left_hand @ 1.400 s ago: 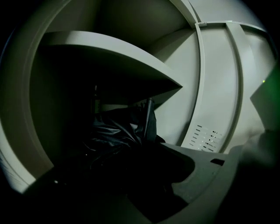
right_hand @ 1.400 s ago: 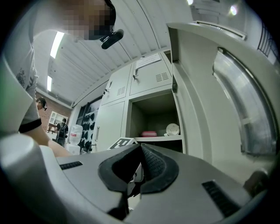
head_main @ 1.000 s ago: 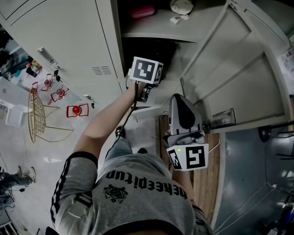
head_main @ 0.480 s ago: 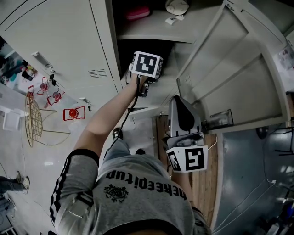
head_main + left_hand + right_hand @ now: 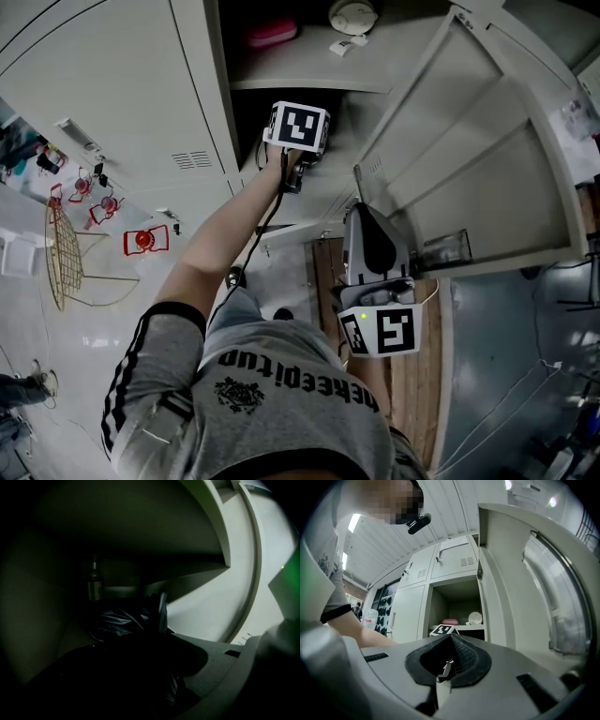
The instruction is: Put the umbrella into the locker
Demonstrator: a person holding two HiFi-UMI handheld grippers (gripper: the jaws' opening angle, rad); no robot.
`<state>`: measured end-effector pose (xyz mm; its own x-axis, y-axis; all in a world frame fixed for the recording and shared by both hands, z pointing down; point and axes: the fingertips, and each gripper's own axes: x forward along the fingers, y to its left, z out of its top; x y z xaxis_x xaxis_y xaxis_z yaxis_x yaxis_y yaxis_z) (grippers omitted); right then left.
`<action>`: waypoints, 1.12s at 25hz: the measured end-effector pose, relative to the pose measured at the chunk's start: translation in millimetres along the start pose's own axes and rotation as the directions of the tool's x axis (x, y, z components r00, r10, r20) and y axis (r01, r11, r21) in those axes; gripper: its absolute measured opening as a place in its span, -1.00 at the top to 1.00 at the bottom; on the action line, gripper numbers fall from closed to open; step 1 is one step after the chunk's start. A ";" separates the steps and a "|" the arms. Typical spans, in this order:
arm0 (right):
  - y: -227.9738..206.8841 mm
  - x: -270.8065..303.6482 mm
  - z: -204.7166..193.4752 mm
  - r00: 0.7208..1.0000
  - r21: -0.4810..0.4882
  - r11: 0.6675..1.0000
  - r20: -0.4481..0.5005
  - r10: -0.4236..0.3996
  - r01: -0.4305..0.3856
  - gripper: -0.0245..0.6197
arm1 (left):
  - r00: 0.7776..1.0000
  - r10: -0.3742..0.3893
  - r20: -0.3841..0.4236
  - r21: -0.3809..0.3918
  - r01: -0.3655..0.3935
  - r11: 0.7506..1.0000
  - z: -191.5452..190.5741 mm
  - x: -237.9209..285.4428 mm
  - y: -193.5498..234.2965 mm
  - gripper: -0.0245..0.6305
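The black folded umbrella (image 5: 119, 620) shows in the left gripper view, running from the jaws into the dark lower compartment of the open locker (image 5: 309, 70). Its strap (image 5: 161, 609) stands up beside the fabric. My left gripper (image 5: 154, 637) appears shut on the umbrella. In the head view the left gripper (image 5: 302, 141) reaches into that compartment, its fingertips hidden in the dark. My right gripper (image 5: 362, 211) hangs back near the body, in front of the open locker door (image 5: 487, 159). Seen from its own camera, the right gripper (image 5: 451, 638) is shut on nothing.
A bottle (image 5: 95, 583) stands at the back of the lower compartment. The upper shelf holds a pink item (image 5: 272, 33) and a white round object (image 5: 352, 14). Shut lockers (image 5: 112, 84) stand to the left. A wire rack (image 5: 61, 253) is on the floor.
My left gripper has pushed further into the lower compartment, upward in the head view. The right gripper has hardly moved.
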<state>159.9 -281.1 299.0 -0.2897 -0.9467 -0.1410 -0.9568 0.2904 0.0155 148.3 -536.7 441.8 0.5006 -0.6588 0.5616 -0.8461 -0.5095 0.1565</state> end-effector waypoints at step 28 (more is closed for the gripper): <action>5.2 -8.1 1.1 1.000 0.009 1.000 0.001 0.007 -0.007 0.92 | 0.988 -0.054 0.143 -0.013 0.057 0.998 15.3 -36.8 -15.8 0.37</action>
<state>157.4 -271.7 299.1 -0.2966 -0.9445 -0.1414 -0.9544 0.2986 0.0075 146.1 -512.9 406.2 0.5667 -0.7024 0.4308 -0.8188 -0.5386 0.1989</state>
